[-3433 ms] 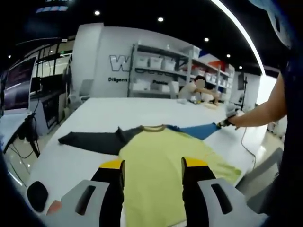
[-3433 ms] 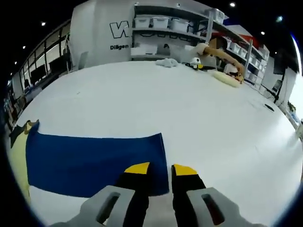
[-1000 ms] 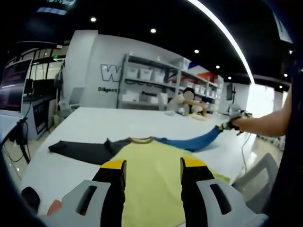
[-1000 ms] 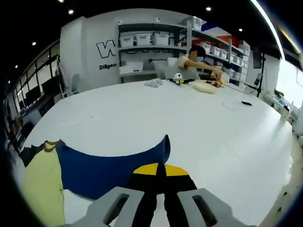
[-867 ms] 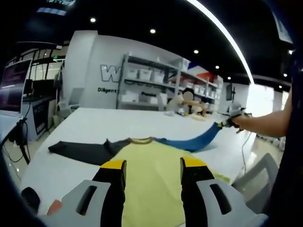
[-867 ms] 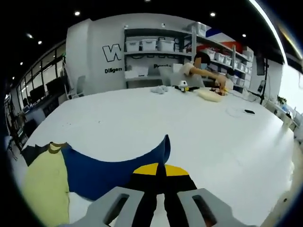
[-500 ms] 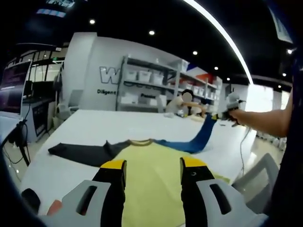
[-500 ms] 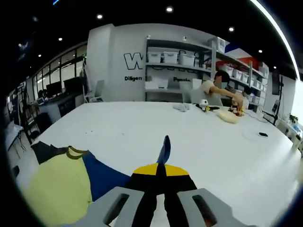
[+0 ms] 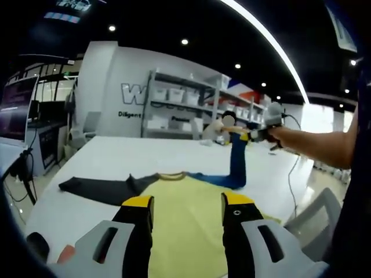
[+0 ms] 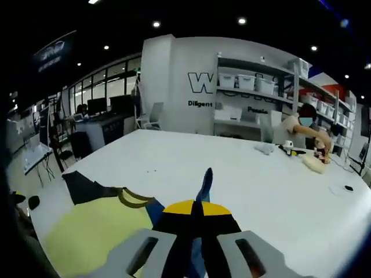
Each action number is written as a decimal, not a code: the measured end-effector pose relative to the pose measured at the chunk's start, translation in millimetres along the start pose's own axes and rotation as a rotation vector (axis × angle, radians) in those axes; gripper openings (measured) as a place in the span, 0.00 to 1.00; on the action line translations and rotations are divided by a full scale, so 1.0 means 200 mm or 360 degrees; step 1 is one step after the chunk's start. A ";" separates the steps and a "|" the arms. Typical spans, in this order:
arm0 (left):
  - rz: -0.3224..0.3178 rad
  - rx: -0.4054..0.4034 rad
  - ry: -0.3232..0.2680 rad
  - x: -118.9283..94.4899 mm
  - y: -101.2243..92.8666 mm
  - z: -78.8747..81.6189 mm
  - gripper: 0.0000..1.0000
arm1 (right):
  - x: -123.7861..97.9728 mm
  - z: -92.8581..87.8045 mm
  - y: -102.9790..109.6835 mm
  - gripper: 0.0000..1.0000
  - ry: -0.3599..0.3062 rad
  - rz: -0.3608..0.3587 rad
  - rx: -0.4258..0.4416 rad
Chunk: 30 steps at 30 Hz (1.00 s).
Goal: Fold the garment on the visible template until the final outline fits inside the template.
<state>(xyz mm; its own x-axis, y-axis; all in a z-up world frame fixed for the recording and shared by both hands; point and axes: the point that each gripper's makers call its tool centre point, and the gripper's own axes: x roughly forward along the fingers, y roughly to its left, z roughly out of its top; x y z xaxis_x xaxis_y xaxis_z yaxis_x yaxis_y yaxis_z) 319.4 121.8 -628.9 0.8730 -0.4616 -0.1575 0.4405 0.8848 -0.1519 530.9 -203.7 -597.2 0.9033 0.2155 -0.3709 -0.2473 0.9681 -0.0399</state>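
Soft matt cloth garment [image 9: 185,197] in yellow, blue and dark grey lies on a smooth white table [image 9: 133,153]; gripper jaws look matt plastic.

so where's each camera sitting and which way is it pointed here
Left gripper view: rides the left gripper, jaws open, low over the yellow shirt body, facing the shelves; the person's arm holds the right gripper up at right.
Right gripper view: rides the right gripper, raised over the table, jaws shut on the blue sleeve.
Shared: shirt, blue sleeve, white table, shelving.
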 end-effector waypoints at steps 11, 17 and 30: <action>-0.0019 0.0027 0.0015 -0.01 -0.02 0.01 0.56 | 0.08 0.05 0.34 0.00 -0.0010 0.0202 -0.0088; 0.0067 0.0214 0.0019 -0.06 -0.01 0.04 0.85 | 0.10 0.07 0.45 0.00 -0.0014 0.0274 -0.0140; 0.0143 0.0250 0.0032 -0.09 0.04 0.02 0.99 | 0.13 0.07 0.69 0.00 -0.0010 0.0420 -0.0211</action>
<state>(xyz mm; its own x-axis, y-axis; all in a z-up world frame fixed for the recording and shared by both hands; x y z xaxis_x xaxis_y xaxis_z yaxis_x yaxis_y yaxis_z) 308.0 138.4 -622.6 0.9066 -0.3802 -0.1830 0.3898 0.9207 0.0178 525.3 -62.4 -598.8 0.8038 0.4587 -0.3788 -0.5170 0.8536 -0.0636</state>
